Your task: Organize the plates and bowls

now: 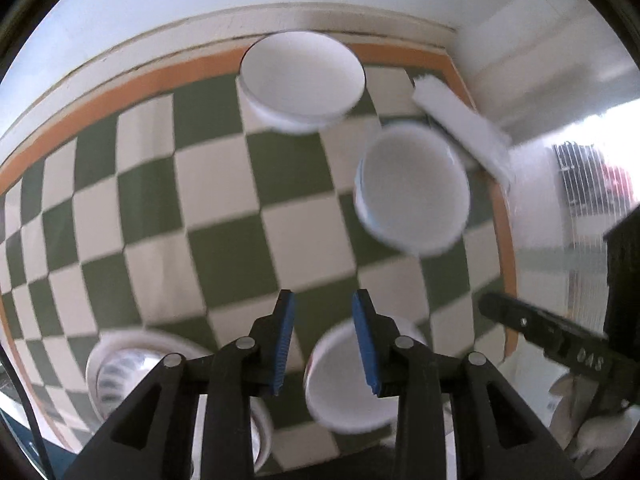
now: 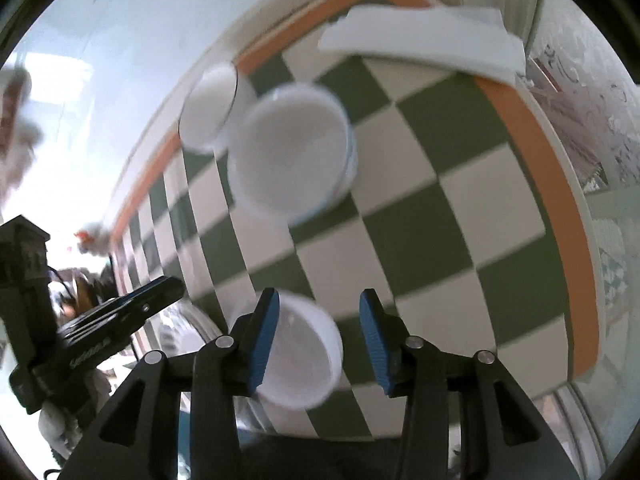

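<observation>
Both the left gripper and right gripper are hovering with jaws open, empty, over the checkered desk. A near bowl is sitting below the right jaws; the blue-banded bowl is resting beyond it, just beside the flat white plate.

The right gripper, jaws apart, hovers over a white bowl (blurred) on the checkered cloth.

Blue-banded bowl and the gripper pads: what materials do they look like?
Blue-banded bowl: probably glazed ceramic or melamine, with a smooth matte-white inside and a thick rim; motion blur leaves it open. Pads on the left hand-held gripper: blue ribbed rubber or soft plastic, going by the fine ridges, mounted on black rigid plastic fingers.
</observation>
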